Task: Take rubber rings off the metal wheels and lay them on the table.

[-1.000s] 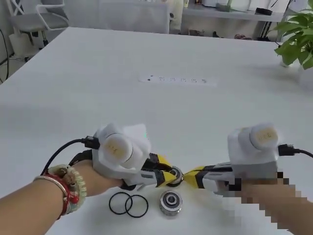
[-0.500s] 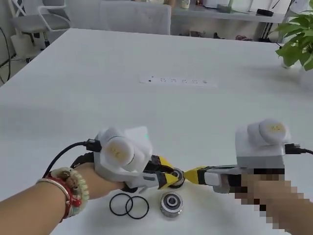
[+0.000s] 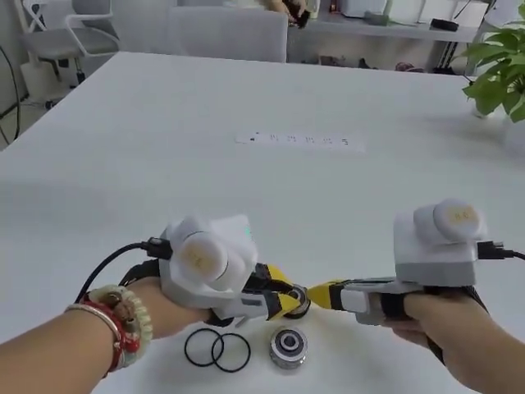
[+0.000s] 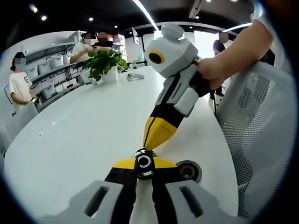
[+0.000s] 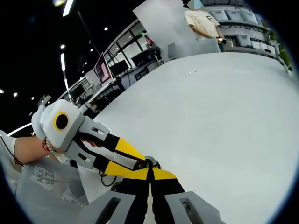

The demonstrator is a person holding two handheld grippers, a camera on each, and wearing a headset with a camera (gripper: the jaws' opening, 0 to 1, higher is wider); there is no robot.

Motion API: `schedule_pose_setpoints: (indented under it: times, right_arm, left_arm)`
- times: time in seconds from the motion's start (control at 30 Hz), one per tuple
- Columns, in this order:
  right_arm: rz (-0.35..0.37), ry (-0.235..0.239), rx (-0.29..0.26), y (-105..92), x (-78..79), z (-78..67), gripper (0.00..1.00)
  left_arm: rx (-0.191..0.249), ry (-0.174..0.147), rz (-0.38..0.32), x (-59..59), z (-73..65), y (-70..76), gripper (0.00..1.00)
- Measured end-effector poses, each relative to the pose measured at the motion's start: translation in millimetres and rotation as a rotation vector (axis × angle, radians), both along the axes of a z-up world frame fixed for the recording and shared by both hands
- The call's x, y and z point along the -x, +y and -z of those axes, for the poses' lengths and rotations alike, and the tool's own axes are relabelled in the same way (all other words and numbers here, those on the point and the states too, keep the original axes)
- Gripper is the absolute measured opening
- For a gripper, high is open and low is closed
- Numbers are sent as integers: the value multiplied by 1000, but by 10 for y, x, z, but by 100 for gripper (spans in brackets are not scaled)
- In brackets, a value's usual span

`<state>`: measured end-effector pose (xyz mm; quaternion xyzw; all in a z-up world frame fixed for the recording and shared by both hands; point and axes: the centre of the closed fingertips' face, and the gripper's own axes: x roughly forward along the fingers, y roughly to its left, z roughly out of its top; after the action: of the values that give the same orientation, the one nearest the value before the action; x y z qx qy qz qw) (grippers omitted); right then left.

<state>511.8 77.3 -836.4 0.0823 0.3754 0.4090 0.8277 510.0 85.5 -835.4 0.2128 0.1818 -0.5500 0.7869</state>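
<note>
My left gripper [image 3: 287, 302] is shut on a small metal wheel [image 3: 299, 300], held just above the white table [image 3: 246, 189]. From the right, my right gripper [image 3: 318, 295] meets that wheel, its jaws shut at the rim on the thin black rubber ring. In the left gripper view the wheel [image 4: 144, 161] sits between my yellow jaws and the right gripper [image 4: 150, 145] points down onto it. The right gripper view has the same wheel [image 5: 150, 163] just past my shut tips. Two loose rubber rings [image 3: 216, 349] and a second wheel [image 3: 288, 345] lie on the table in front.
A white power strip [image 3: 299, 139] lies mid-table. A potted plant [image 3: 496, 70] stands at the far right edge. Chairs [image 3: 225, 31] and shelves stand beyond the far end, and people stand by shelves [image 4: 21, 81]. A black cable [image 3: 107, 263] trails from the left gripper.
The right hand has drawn back a little to the right while both gripper tips stay at the held wheel. The rings and the second wheel on the table have not moved.
</note>
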Motion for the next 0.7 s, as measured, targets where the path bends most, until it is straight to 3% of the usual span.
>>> schedule_pose_setpoints:
  times: [0.7]
  right_arm:
    - [-25, -16, -16, 100, 21, -67, 0]
  left_arm:
    - [-1, 2, -6, -19, 11, -21, 6]
